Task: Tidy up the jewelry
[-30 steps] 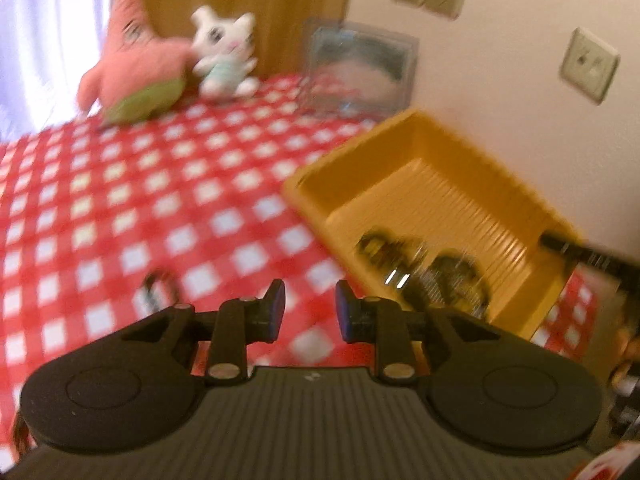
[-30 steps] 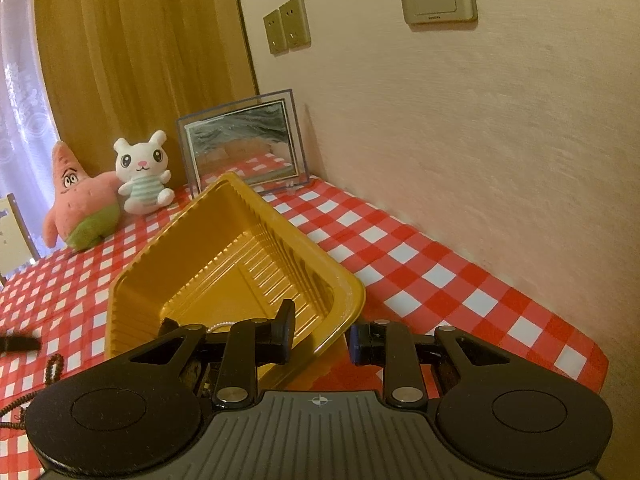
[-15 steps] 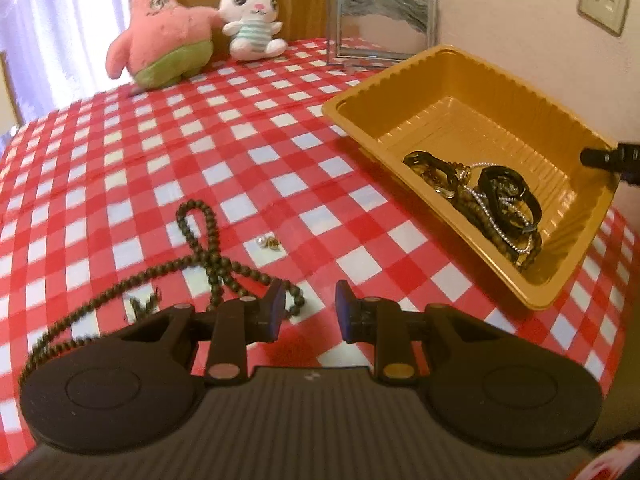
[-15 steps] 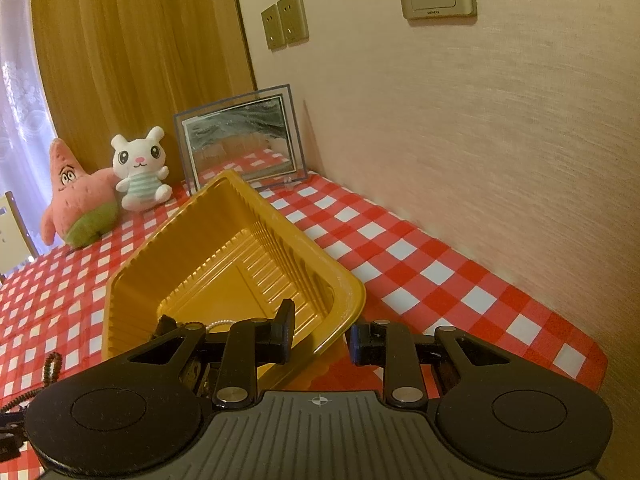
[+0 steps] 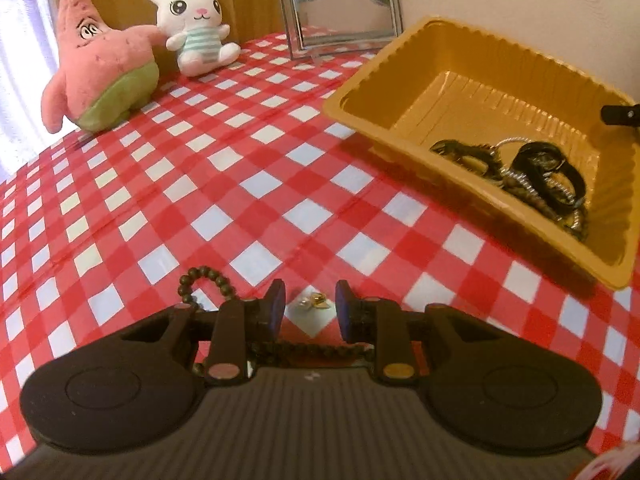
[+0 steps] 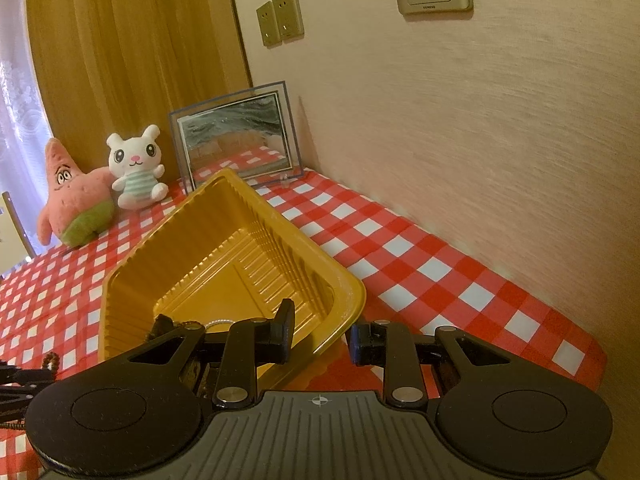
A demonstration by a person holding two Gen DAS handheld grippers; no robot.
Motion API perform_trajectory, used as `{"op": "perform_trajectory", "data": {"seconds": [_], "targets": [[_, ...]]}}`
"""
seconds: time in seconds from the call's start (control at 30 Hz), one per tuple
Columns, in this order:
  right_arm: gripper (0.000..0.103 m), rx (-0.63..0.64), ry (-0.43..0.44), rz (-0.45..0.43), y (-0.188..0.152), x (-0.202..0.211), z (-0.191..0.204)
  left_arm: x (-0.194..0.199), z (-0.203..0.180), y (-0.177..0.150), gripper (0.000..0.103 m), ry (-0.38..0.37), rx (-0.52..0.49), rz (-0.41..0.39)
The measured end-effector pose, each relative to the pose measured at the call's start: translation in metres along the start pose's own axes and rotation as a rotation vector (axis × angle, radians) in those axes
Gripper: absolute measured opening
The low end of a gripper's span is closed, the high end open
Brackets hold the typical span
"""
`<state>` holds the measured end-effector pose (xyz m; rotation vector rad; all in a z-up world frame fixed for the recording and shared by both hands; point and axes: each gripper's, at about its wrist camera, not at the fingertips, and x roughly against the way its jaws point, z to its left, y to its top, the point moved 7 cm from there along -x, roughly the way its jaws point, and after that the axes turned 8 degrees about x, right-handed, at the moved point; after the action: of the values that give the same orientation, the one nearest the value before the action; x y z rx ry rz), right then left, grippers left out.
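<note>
My left gripper is open and low over the checked tablecloth, its fingers on either side of a small pair of gold earrings. A dark bead necklace loops on the cloth just left of the fingers and runs under them. The yellow tray at the right holds a pile of dark bracelets and chains. My right gripper is open and straddles the near corner of the tray's rim; its left finger is inside the tray, its right finger outside.
A pink starfish plush, a white bunny plush and a framed picture stand at the back of the table. The wall runs close along the right. The table edge is near right.
My left gripper has swung from the tray towards the cloth and come down close over the earrings and bead necklace. My right gripper has stayed at the tray corner.
</note>
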<state>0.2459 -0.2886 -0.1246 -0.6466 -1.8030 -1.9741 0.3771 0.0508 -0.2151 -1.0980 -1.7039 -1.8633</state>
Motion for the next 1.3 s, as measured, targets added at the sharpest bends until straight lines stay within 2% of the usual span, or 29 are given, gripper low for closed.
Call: {"op": "perform_trajectory", "data": {"seconds": [0.27, 0.37, 0.6, 0.8, 0.97, 1.0, 1.1, 1.3], "targets": [[0.027, -0.011, -0.008, 0.005, -0.002, 0.0, 0.0, -0.008, 0.001, -0.003, 0.024, -0.038, -0.05, 0.02], [0.027, -0.01, -0.008, 0.006, -0.002, 0.0, 0.0, -0.009, 0.002, -0.006, 0.023, -0.036, -0.039, 0.022], [0.027, -0.01, -0.009, 0.005, -0.002, 0.0, 0.001, -0.006, 0.0, -0.007, 0.009, -0.038, -0.005, 0.016], [0.027, -0.009, -0.008, 0.005, -0.001, 0.001, 0.001, -0.003, -0.001, -0.006, 0.005, -0.029, 0.013, 0.014], [0.027, -0.009, -0.008, 0.005, -0.001, 0.001, 0.001, 0.002, -0.004, -0.007, 0.005, -0.032, 0.014, 0.016], [0.027, -0.009, -0.008, 0.005, -0.001, 0.001, 0.001, 0.003, -0.005, -0.007, 0.008, -0.03, 0.012, 0.012], [0.027, -0.009, -0.009, 0.006, -0.001, 0.001, 0.001, 0.002, -0.004, -0.005, 0.011, -0.01, -0.005, -0.001], [0.027, -0.008, -0.008, 0.005, -0.002, 0.002, 0.002, -0.004, -0.005, -0.009, 0.012, -0.029, -0.055, 0.029]]}}
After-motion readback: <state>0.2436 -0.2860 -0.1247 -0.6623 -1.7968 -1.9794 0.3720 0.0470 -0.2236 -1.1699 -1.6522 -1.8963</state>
